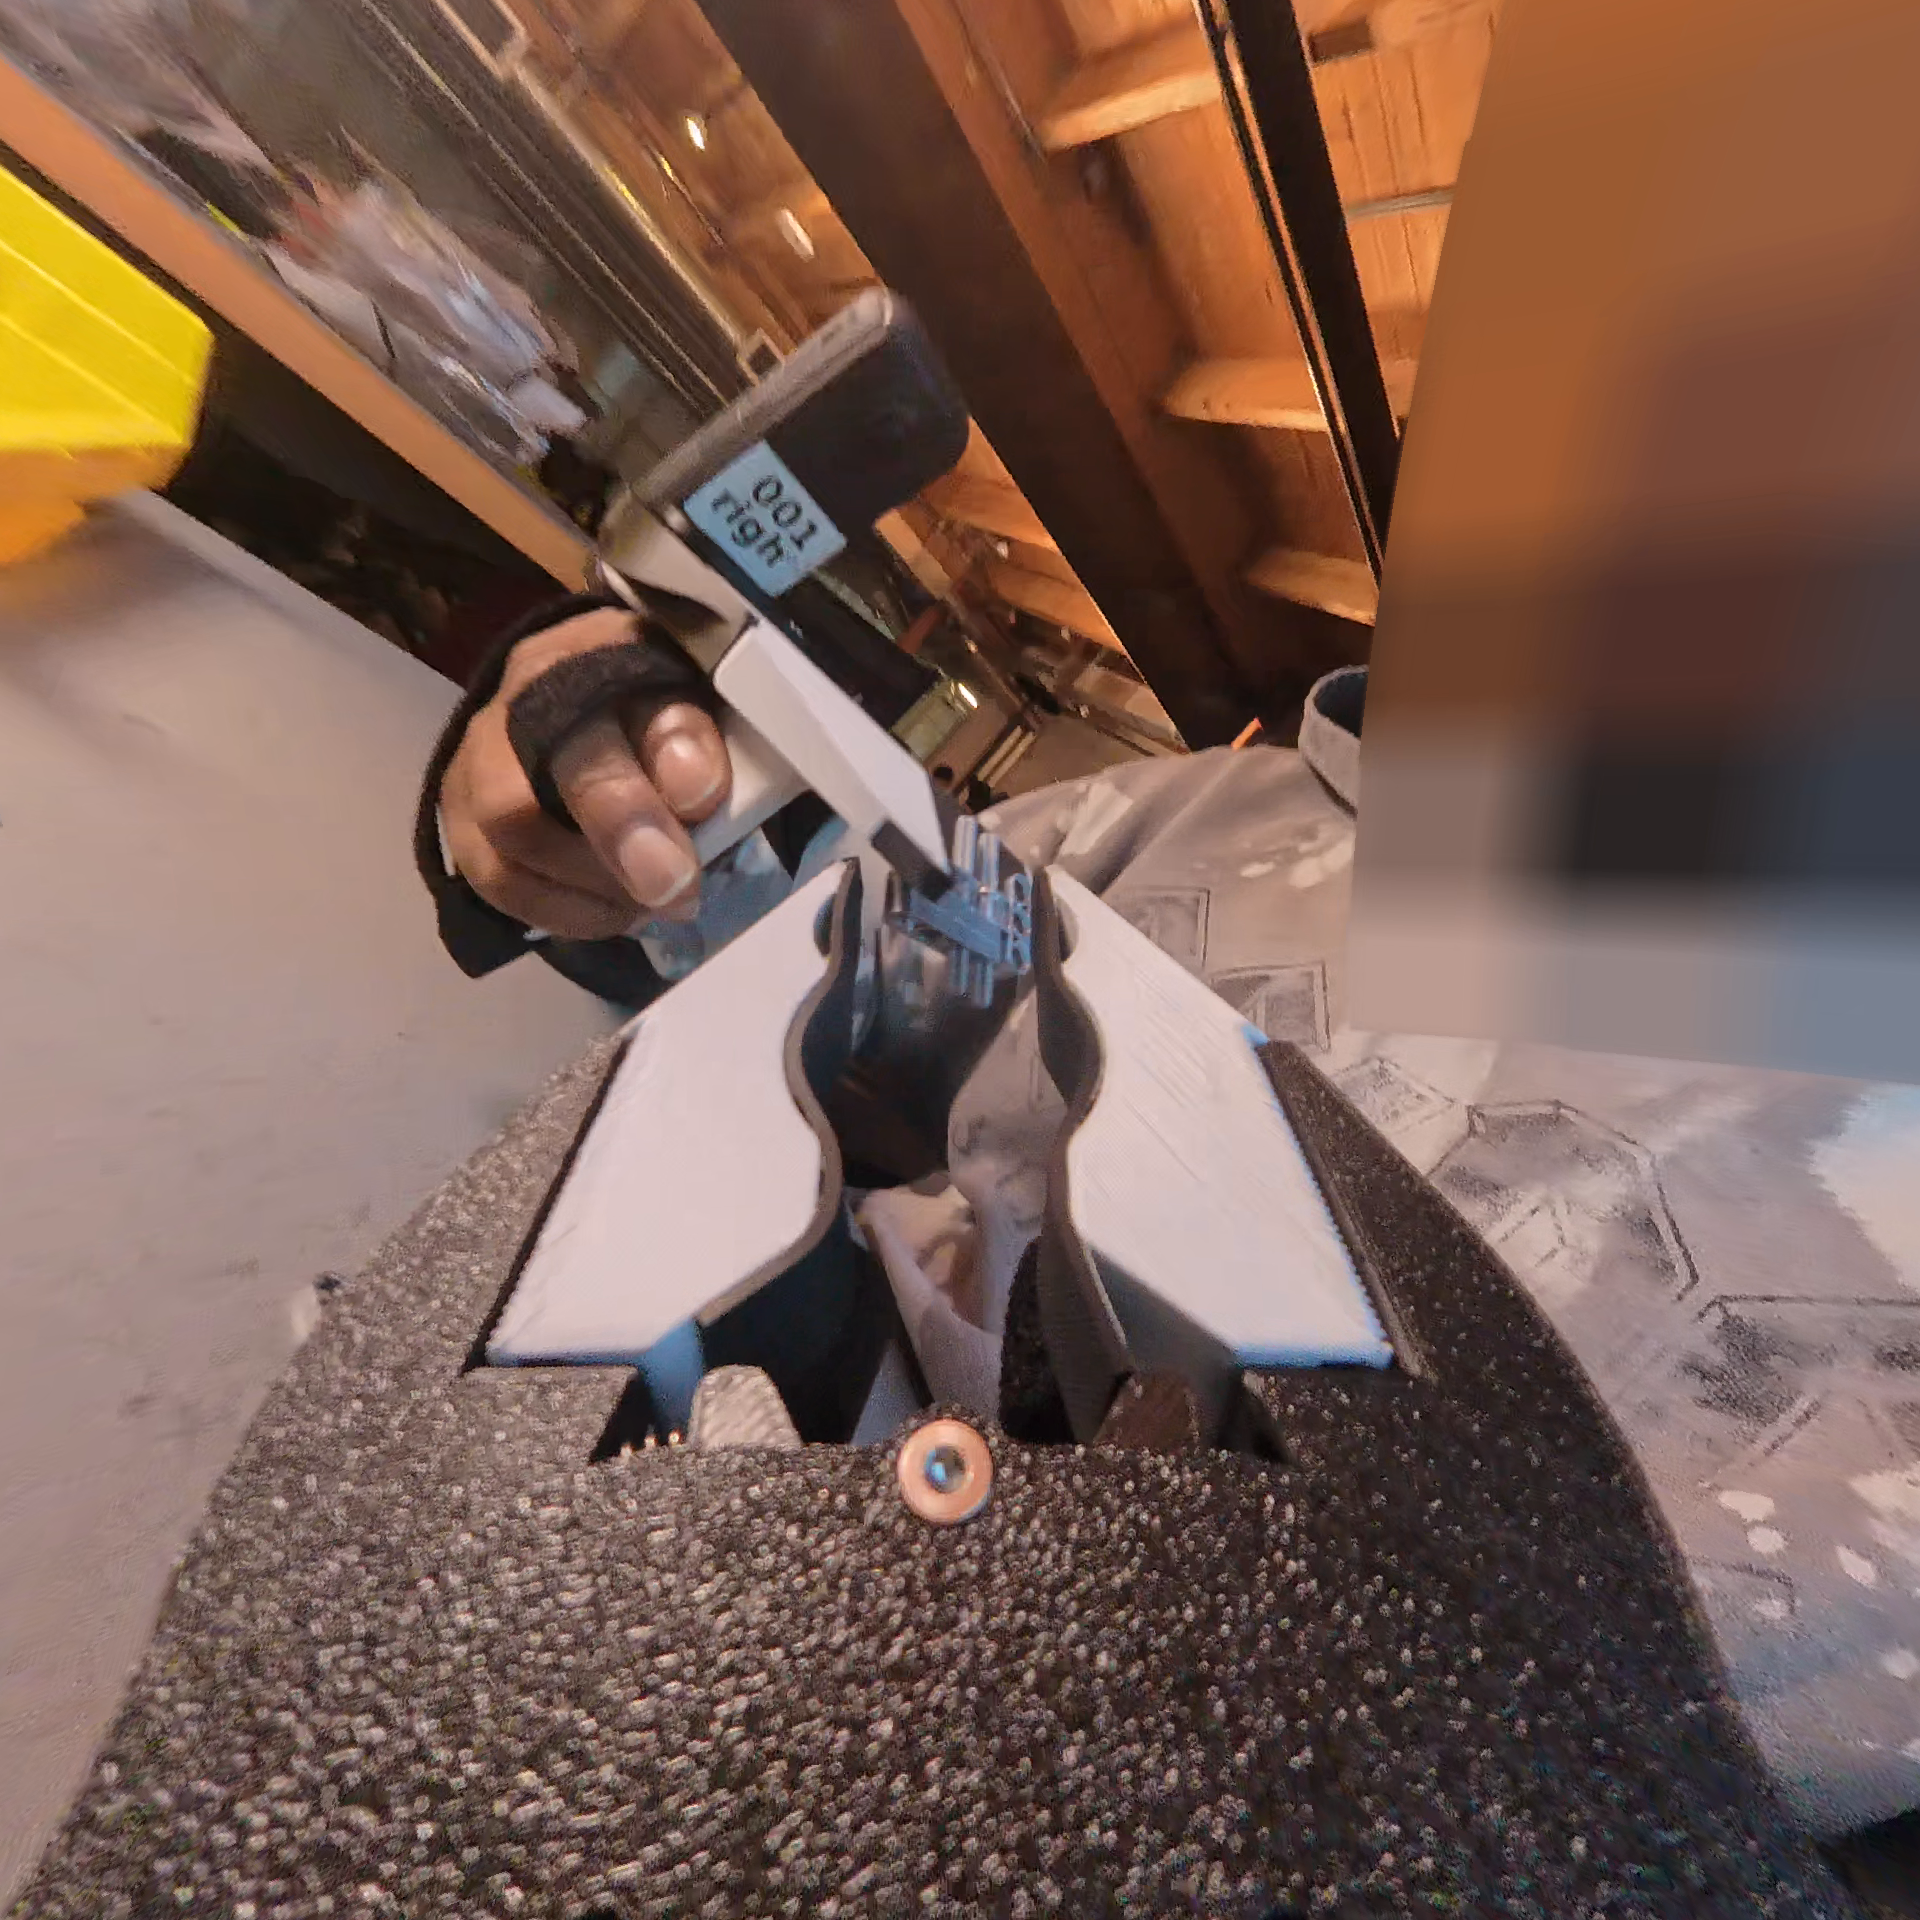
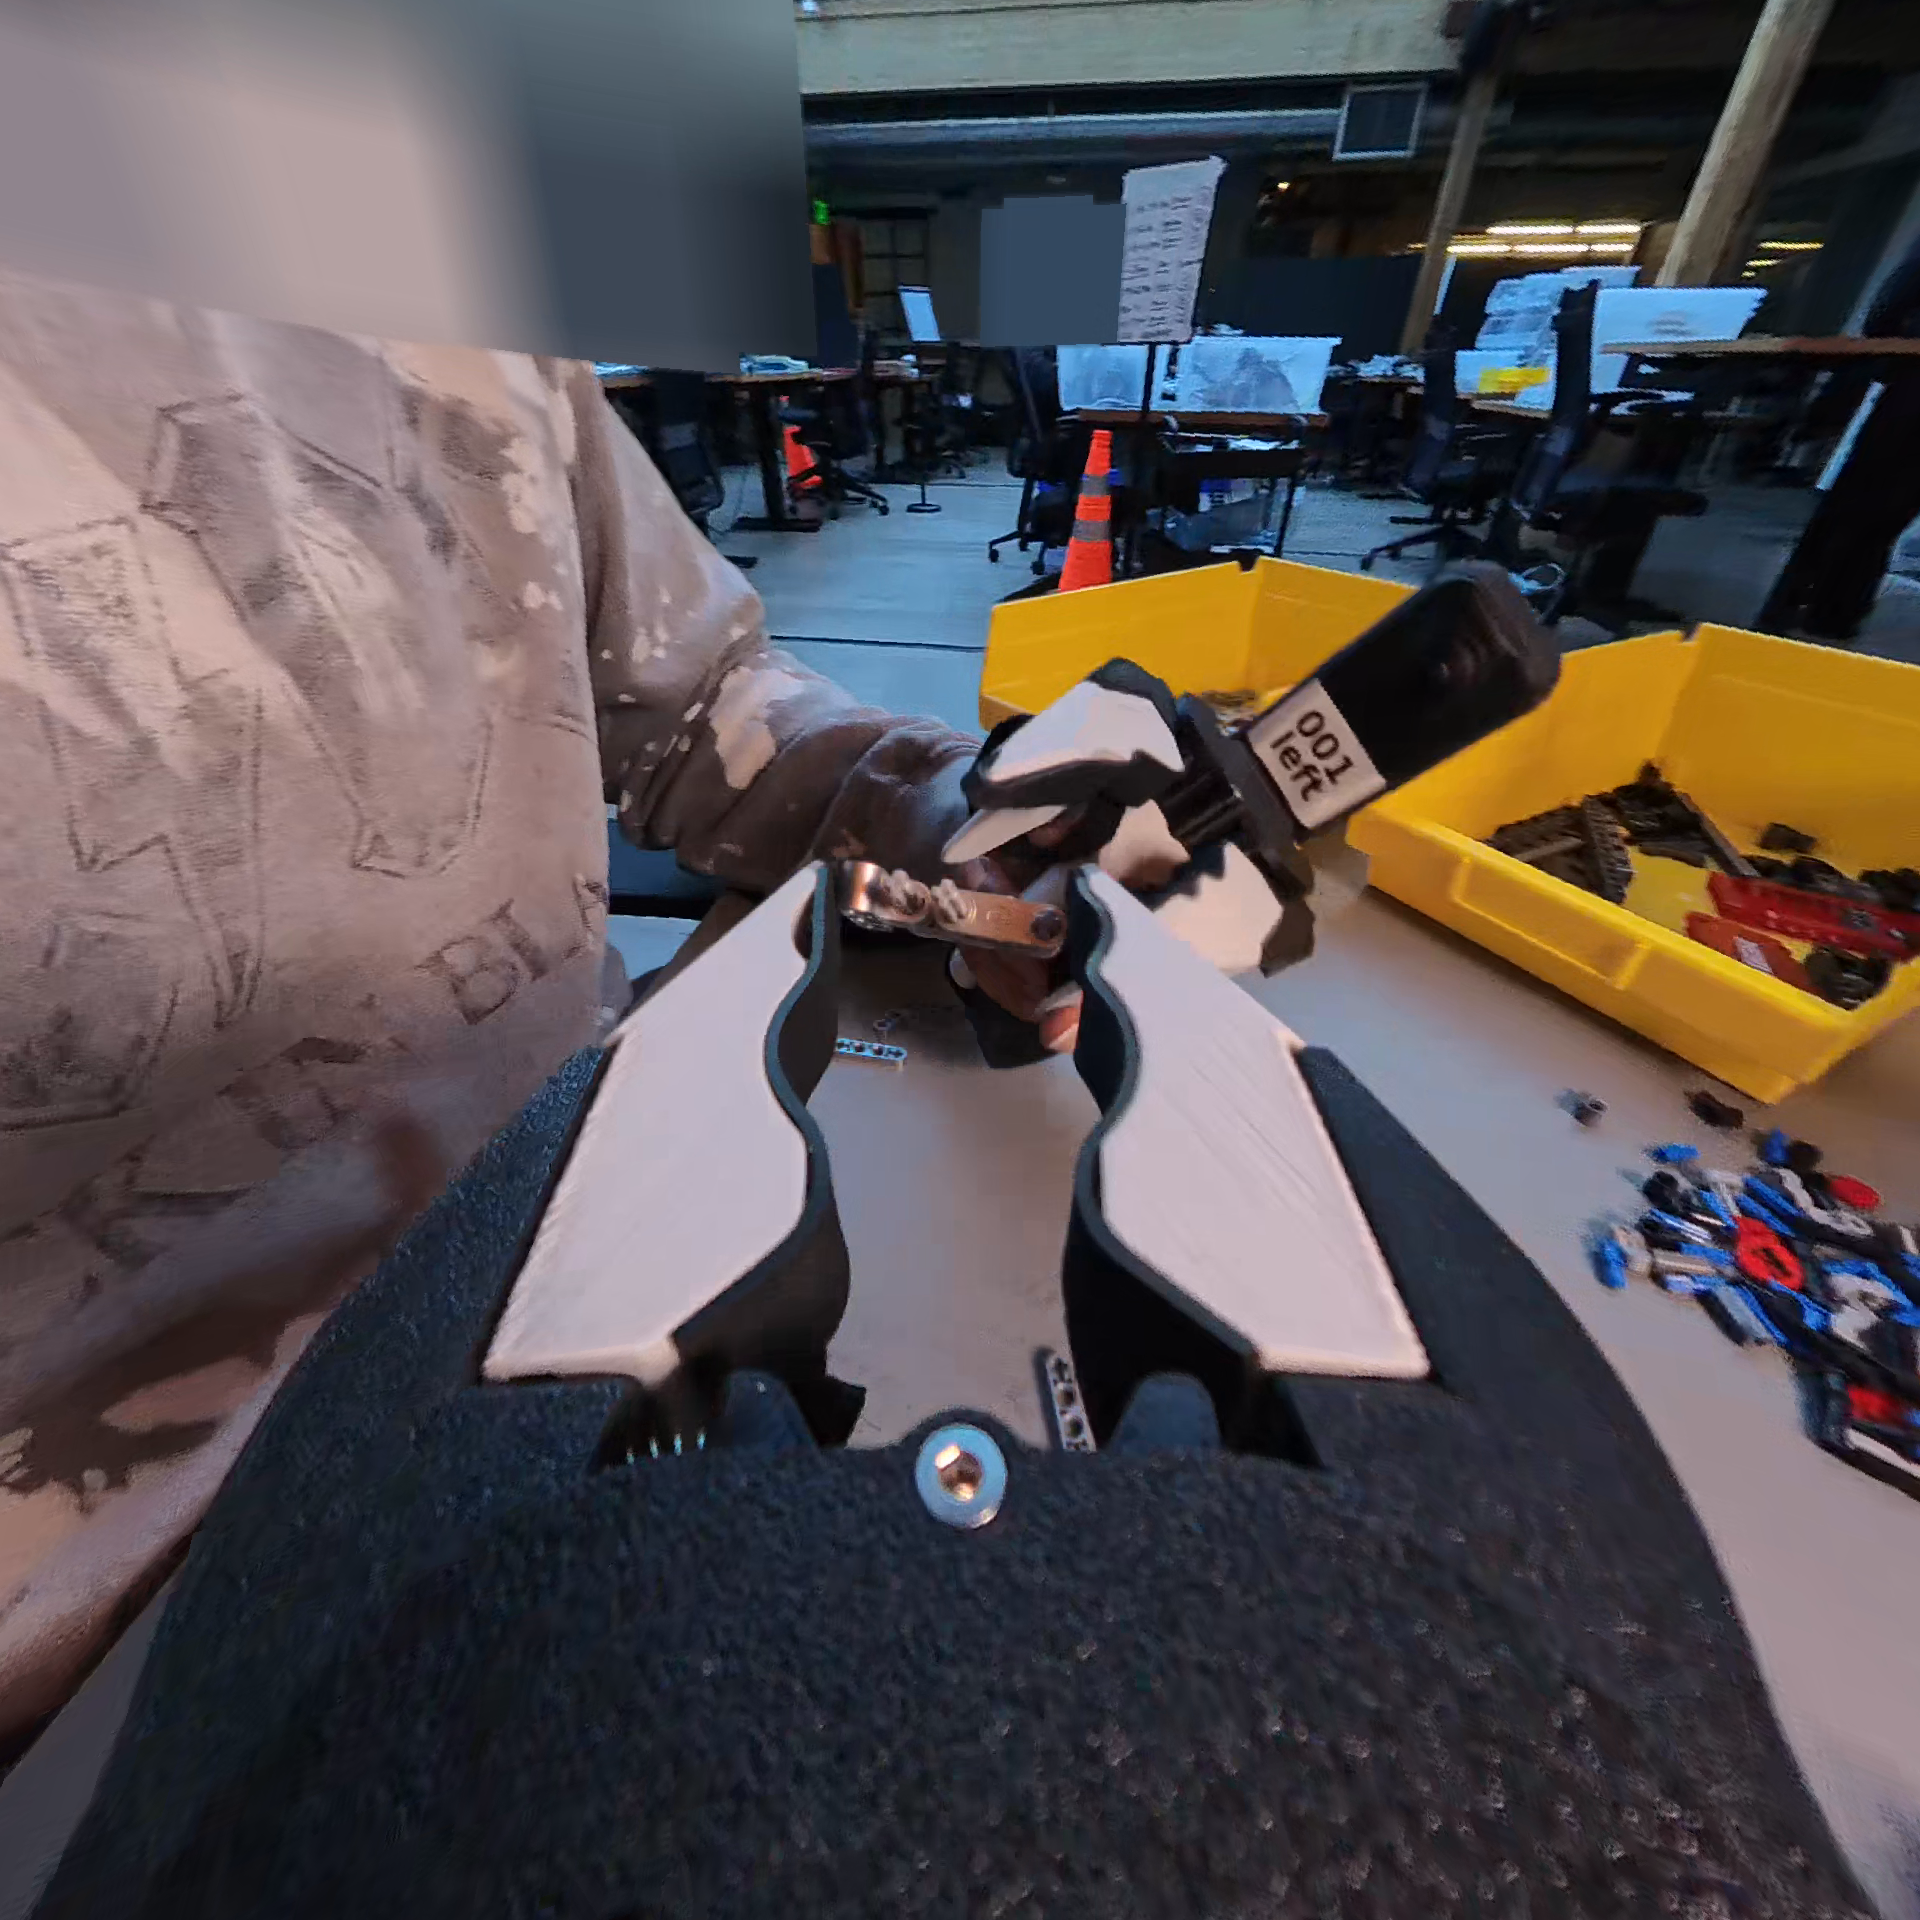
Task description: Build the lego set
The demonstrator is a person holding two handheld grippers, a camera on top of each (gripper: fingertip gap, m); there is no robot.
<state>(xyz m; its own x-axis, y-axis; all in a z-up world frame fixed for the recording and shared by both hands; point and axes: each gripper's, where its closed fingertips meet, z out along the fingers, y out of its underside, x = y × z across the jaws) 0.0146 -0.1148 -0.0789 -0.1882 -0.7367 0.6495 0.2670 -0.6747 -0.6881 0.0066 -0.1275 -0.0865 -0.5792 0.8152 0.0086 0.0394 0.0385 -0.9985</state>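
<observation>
The left tongs and the right tongs meet tip to tip above the counter, both narrowed onto one small grey beam assembly that spans each pair's tips. Two yellow bins sit at the far right, with a heap of loose blue, red and black pieces nearer.

Two yellow bins sit on a grey table, one holding black and red parts. A heap of blue, black and red pieces lies near them. Behind stand an orange cone, desks and office chairs.
</observation>
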